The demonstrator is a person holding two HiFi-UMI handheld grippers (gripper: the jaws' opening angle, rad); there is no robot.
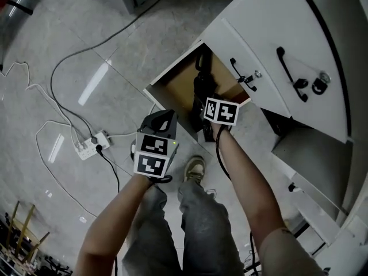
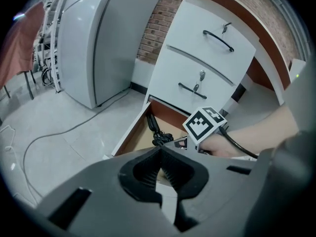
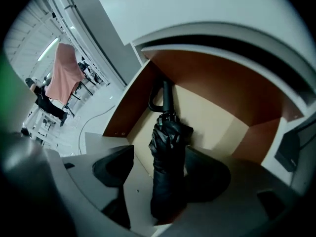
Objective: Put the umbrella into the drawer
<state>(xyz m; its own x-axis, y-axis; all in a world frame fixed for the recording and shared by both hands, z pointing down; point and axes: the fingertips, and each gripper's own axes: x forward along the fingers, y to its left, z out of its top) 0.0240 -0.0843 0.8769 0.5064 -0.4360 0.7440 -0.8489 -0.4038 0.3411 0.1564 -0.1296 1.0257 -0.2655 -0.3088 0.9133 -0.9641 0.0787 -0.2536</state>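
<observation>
umbrella [image 3: 167, 172] between spread jaws, right gripper view only

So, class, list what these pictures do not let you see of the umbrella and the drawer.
Lower end of the umbrella: right gripper view, behind the right gripper.
Near part of the umbrella: head view, under that gripper's marker cube.
Right half of the drawer: left gripper view, behind the cube and hand.
</observation>
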